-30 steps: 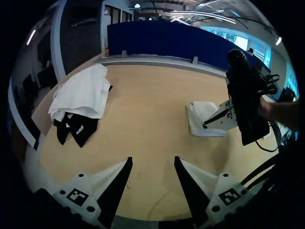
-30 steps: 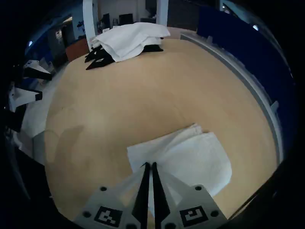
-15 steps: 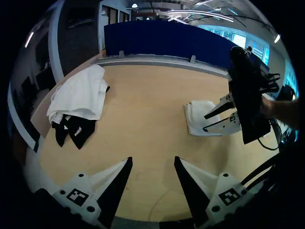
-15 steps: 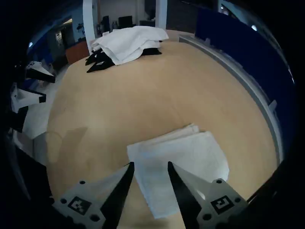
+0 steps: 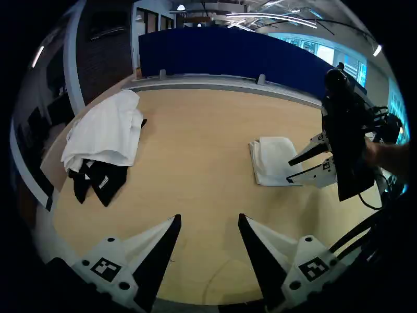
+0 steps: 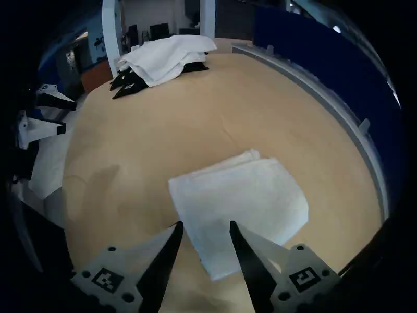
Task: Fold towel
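Observation:
A folded white towel (image 6: 240, 193) lies flat on the wooden table (image 6: 156, 130); it is also seen at the right in the left gripper view, folded towel (image 5: 271, 159). My right gripper (image 6: 206, 229) is open, its fingertips just above the towel's near edge, nothing between them. From the left gripper view the right gripper (image 5: 294, 169) hangs open beside the towel, held by a hand (image 5: 388, 156). My left gripper (image 5: 208, 221) is open over bare table near the front edge. The left gripper (image 6: 57, 115) shows at the far left of the right gripper view.
A heap of white cloths (image 5: 107, 130) lies on black cloths (image 5: 99, 180) at the table's left, pile (image 6: 161, 57) at the far end in the right gripper view. A blue partition (image 5: 229, 55) lines the back edge.
My right gripper opened off the towel and drew back a little; the towel now lies free. The left gripper stayed nearly still.

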A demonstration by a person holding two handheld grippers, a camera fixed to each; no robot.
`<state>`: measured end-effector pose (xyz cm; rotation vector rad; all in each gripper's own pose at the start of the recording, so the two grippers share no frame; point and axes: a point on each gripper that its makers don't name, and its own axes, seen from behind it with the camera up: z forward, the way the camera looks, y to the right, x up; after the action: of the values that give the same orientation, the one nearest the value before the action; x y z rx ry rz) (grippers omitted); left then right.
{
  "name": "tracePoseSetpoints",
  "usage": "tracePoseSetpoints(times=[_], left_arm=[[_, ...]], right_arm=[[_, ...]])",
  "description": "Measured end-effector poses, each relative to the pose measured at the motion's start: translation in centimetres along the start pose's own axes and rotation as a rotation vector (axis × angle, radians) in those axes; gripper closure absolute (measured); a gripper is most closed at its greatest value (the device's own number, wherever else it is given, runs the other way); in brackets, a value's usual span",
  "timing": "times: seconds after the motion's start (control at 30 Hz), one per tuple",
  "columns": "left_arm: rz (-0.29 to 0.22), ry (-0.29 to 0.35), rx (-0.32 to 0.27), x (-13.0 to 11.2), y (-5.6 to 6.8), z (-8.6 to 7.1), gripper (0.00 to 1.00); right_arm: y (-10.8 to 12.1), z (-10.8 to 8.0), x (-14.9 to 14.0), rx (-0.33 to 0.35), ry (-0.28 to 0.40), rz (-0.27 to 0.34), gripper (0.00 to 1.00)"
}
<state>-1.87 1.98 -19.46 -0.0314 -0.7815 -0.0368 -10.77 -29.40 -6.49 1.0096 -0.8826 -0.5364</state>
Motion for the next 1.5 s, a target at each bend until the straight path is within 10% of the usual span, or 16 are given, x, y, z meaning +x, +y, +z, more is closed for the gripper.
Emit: tracePoseSetpoints(times=[0.8, 1.5], left_arm=[[0.015, 0.005, -0.020, 0.9, 0.9, 0.1, 0.20], [0.007, 0.007, -0.012, 0.7, 0.6, 0.4, 0.20]], right_arm=[[0.8, -2.5, -5.8, -0.077, -0.044, 0.113, 0.34], [0.3, -1.7, -7.1, -0.085, -0.056, 0.139, 0.77]])
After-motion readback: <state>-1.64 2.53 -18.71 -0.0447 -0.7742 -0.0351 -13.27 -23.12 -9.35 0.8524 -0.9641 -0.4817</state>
